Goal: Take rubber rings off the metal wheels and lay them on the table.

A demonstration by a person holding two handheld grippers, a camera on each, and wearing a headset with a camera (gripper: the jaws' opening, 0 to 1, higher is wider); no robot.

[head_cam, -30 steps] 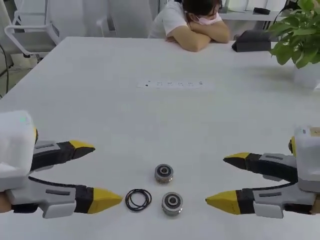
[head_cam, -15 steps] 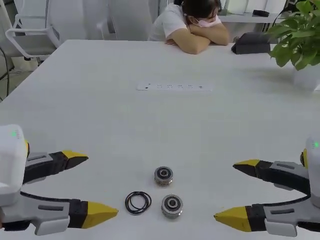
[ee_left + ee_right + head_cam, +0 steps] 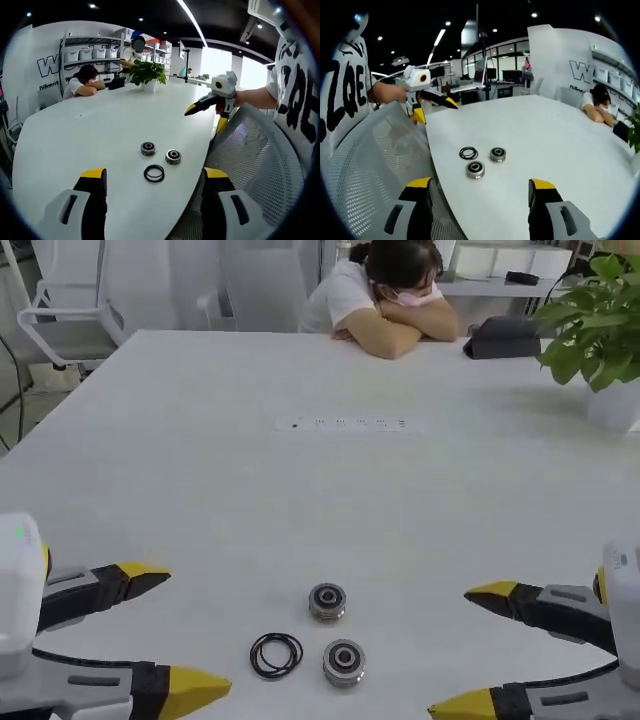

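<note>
While both grippers hover at the near edge of the white tabletop (image 3: 300, 500), neither touches anything. The left gripper (image 3: 195, 630) has its yellow-tipped jaws spread wide and empty, and the right gripper (image 3: 450, 650) is likewise released, holding nothing. Between them a small loose pile of thin black rubber rings (image 3: 276, 654) lies flat on the tabletop. Two small round metal wheels lie on their sides with dark hubs facing up. The nearer wheel (image 3: 344, 662) sits just beside the rings, and the farther wheel (image 3: 327, 601) sits close behind it, apart from the pile. Judging by that pile, much of the job looks done, since several rings are off and laid down. Whether either wheel has a ring left in its groove is too small to tell, so at most a check or a last ring or two remains.
</note>
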